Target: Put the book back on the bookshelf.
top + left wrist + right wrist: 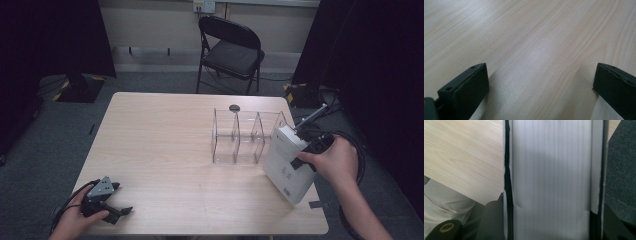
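A white book (286,167) with small print on its cover is tilted over the table's right side, just right of a clear divider rack (245,135). My right gripper (301,151) is shut on its upper edge, held by the person's right hand. In the right gripper view the book's page edge (551,170) runs straight up between the two black jaws of the right gripper (554,220). Near the front left corner of the table my left gripper (121,198) rests in the left hand. In the left gripper view, bare wood lies between the wide-apart jaws of my left gripper (541,85).
The light wooden table (160,140) has a small black round cap (234,107) behind the rack. A black folding chair (232,50) stands beyond the far edge. Grey carpet (621,170) lies past the table's right edge, and dark curtains hang on both sides.
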Demonstrator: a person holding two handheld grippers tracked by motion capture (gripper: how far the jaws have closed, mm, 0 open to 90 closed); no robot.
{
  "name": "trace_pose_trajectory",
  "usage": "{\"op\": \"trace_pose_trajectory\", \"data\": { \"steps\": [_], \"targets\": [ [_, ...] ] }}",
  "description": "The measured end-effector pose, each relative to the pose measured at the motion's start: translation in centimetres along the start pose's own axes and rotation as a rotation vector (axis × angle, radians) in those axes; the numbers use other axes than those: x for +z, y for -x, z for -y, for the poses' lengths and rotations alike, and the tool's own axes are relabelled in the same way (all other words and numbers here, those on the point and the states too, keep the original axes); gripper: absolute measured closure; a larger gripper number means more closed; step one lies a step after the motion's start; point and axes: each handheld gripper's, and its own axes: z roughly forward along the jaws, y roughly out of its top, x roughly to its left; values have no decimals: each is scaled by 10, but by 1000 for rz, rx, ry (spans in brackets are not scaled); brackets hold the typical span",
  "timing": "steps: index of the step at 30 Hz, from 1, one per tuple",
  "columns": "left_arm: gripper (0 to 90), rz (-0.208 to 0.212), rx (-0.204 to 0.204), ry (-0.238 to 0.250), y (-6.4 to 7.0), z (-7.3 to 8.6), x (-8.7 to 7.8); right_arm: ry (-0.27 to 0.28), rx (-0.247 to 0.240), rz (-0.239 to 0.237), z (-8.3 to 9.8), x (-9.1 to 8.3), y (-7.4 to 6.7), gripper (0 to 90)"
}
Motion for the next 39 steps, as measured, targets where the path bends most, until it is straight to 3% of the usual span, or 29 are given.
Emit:
{"op": "trace_pose_trajectory", "data": {
  "steps": [24, 30, 39],
  "targets": [
    [0, -1, -1, 0, 0, 0, 0, 3, 98, 23, -31, 4, 7, 527],
    [0, -1, -1, 0, 0, 0, 0, 3, 124, 9, -39, 9, 10, 527],
    [0, 0, 0, -1, 0, 0, 0, -15, 138, 22, -51, 13, 14, 527]
  ]
}}
